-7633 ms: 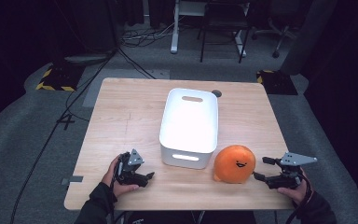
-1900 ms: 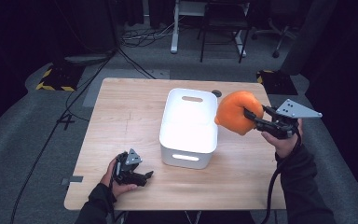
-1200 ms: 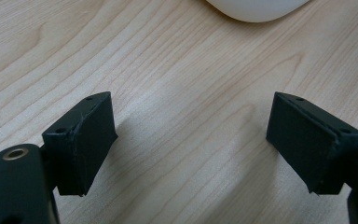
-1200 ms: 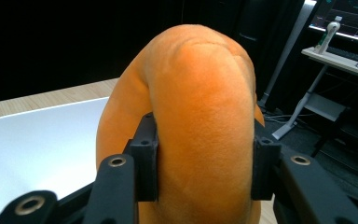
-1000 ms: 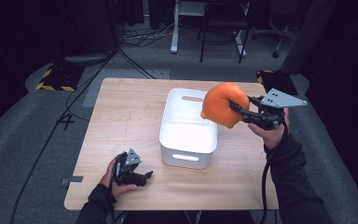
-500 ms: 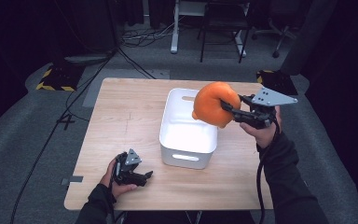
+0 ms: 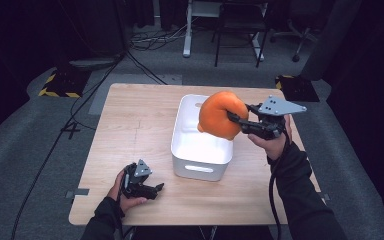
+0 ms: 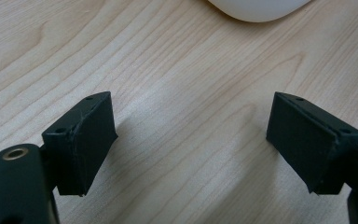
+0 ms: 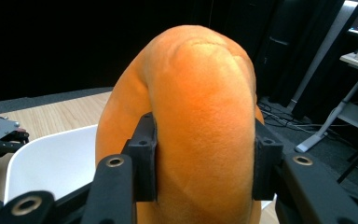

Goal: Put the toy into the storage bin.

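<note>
The orange plush [image 7: 221, 115], a soft, fuzzy ring-like shape, is hanging in the air above the white bin [image 7: 195, 145], pinched at its rim between jaws. The bin is sitting open on the worktop [image 7: 130, 125], probably empty where visible.

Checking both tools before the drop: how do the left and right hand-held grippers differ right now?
The left hand-held gripper is open with nothing between its jaws; the right hand-held gripper is shut on the orange plush, denting its sides. The left sits low at the table's near edge; the right is raised, holding the plush over the white bin. Both have black jaws.
</note>
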The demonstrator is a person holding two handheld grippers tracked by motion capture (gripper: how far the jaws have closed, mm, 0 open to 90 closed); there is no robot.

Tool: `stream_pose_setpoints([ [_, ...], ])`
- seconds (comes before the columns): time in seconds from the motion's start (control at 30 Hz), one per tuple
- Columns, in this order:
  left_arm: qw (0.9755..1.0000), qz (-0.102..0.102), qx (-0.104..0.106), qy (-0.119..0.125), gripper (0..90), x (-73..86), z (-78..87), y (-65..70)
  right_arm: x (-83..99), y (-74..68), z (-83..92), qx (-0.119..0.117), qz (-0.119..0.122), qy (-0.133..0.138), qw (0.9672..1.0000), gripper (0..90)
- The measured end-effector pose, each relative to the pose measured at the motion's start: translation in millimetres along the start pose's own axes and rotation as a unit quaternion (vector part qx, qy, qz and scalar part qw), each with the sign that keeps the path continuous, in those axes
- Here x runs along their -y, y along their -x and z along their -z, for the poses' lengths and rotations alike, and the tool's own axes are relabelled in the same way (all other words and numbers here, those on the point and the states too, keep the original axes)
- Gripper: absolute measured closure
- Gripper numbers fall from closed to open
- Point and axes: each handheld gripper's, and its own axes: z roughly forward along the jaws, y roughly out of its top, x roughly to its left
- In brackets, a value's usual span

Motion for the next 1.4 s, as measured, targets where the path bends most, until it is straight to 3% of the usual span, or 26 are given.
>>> stream_pose_setpoints([
  [0.3, 1.0000, 0.000, -0.001, 0.000, 15.8, 0.0, 0.0, -0.1, 2.0, -10.1, -9.0, -0.020, -0.002, -0.006, 0.9998, 55.7],
  [0.73, 1.0000, 0.000, 0.000, 0.000, 15.8, 0.0, 0.0, 0.0, 7.3, -16.9, -17.2, -0.030, 0.000, -0.015, 0.9994, 55.6],
  [1.4, 1.0000, 0.000, -0.001, 0.000, 15.8, 0.0, 0.0, -0.1, 24.2, -30.0, -32.3, -0.059, 0.022, -0.052, 0.9967, 53.6],
])
